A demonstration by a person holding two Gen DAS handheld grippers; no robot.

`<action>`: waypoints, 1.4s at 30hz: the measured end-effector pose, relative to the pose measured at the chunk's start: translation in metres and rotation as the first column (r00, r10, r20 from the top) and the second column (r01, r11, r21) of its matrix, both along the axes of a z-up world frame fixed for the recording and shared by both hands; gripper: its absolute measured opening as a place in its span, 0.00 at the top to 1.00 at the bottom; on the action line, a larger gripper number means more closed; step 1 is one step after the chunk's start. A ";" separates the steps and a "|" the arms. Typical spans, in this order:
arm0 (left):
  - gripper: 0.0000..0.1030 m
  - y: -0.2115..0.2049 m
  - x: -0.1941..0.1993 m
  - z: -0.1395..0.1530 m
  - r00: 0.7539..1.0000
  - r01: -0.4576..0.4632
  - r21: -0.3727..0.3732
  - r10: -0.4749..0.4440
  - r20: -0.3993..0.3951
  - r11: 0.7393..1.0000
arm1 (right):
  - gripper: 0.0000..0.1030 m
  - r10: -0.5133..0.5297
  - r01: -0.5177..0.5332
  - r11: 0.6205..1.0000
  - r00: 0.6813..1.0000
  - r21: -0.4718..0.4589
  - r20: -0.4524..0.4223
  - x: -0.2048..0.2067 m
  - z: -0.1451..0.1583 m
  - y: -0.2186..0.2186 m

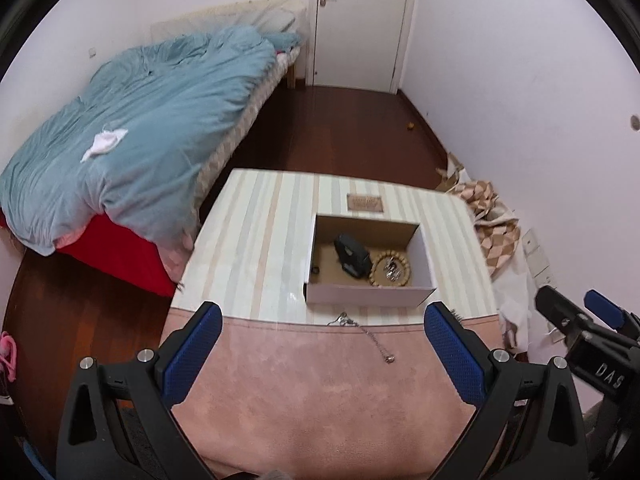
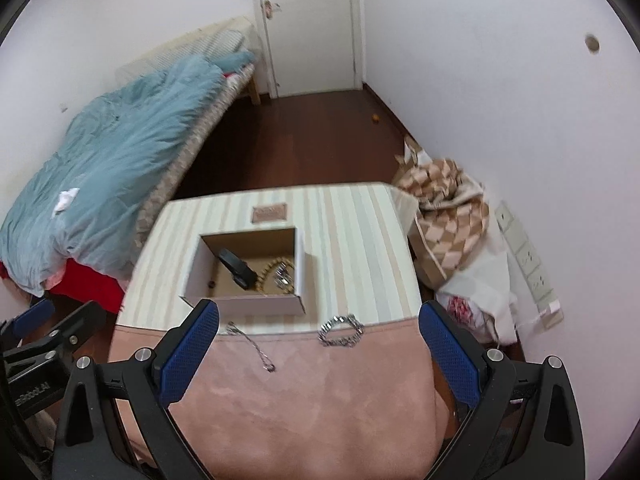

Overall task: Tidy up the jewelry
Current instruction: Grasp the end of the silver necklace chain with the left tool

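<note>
Both the left gripper (image 1: pixel 322 354) and right gripper (image 2: pixel 318 350) hang spread and empty above the counter (image 2: pixel 300 400), ready for the silver chain (image 2: pixel 252 344) and link bracelet (image 2: pixel 341 331) lying just near of the open box (image 2: pixel 244 304).

right gripper (image 1: pixel 600 344) body: "DAS" | left gripper (image 2: pixel 44 344) body: "Robot.AI", partly cut off

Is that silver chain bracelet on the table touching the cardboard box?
Apart. In the right wrist view, the bracelet lies nearer the camera than the box, with a strip of striped cloth between them.
</note>
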State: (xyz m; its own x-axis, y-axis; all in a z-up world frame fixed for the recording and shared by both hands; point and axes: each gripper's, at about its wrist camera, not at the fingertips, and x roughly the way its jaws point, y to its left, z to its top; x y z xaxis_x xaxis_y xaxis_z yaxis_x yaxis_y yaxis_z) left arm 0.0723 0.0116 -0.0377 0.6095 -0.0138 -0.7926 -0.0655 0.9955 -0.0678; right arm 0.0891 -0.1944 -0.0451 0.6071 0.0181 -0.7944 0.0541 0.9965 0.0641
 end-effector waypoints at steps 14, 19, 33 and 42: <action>0.00 -0.053 0.034 -0.135 0.965 0.105 0.008 -0.100 -0.243 0.994 | 0.02 -0.093 0.097 0.995 0.960 0.002 -0.265 0.038 -0.142 -0.054; 0.11 -0.076 0.041 -0.172 0.941 0.160 -0.049 -0.167 -0.294 0.986 | 0.04 -0.108 0.113 0.994 0.946 -0.002 -0.306 0.042 -0.168 -0.068; 0.67 -0.108 0.048 -0.201 0.925 0.247 0.033 -0.226 -0.306 0.968 | 0.11 -0.142 0.159 0.987 0.926 0.022 -0.350 0.059 -0.193 -0.085; 0.91 -0.087 0.048 -0.200 0.928 0.227 -0.007 -0.218 -0.302 0.974 | 0.11 -0.111 0.148 0.985 0.942 0.092 -0.317 0.064 -0.186 -0.079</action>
